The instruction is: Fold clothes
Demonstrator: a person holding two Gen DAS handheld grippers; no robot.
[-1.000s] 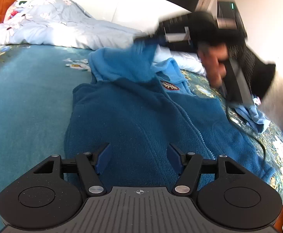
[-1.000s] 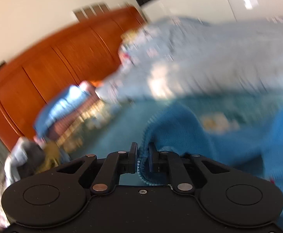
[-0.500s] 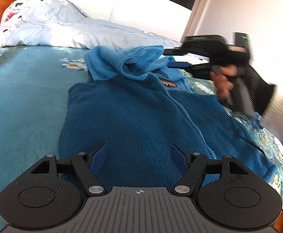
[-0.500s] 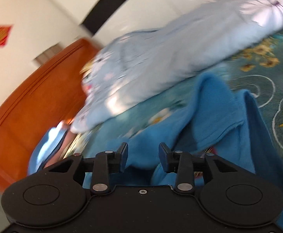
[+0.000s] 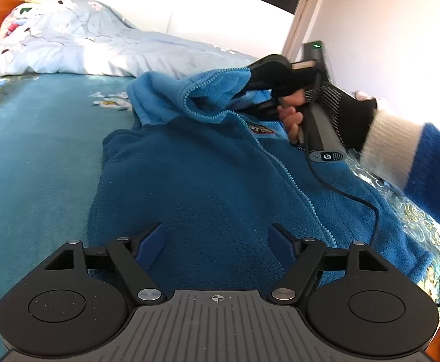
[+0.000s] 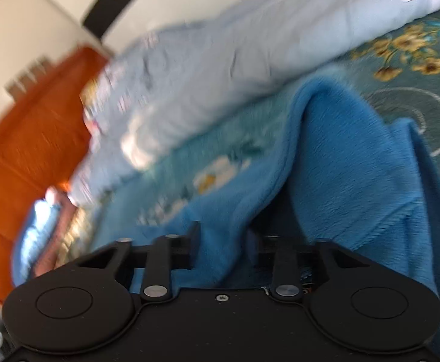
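**Blue fleece jacket on the bed, collar pinched by right tongs**

Wide bed (image 5: 23, 157) under a teal bedspread, flowered along the right edge. Across its far side, a rumpled pale-blue quilt (image 5: 105, 51) with white blossoms, bunched against an orange-brown wooden headboard (image 6: 23, 157). White wall behind.

In the middle of the bedspread, a blue fleece jacket (image 5: 195, 187), laid flat on its back, front up, zipper (image 5: 292, 181) closed and running down the chest. Small oval badge (image 5: 262, 129) beside the zipper near the top. Collar (image 5: 207, 93) lifted off the bed, lighter lining showing, drawn up toward the right.

Right tongs (image 5: 251, 83) clamped shut on that raised collar edge, fabric caught between the tips; in the right wrist view, blurred by motion, fleece bunched right between the black fingers (image 6: 194, 241). Right hand (image 5: 334, 114) in a black fingerless glove around the grey handle, cream cuff and blue sleeve behind, thin black cable (image 5: 358, 202) trailing over the jacket.

Left tongs (image 5: 216, 242) low over the jacket's lower part, spreading wider, blue pads (image 5: 152, 242) well apart, nothing gripped between them.
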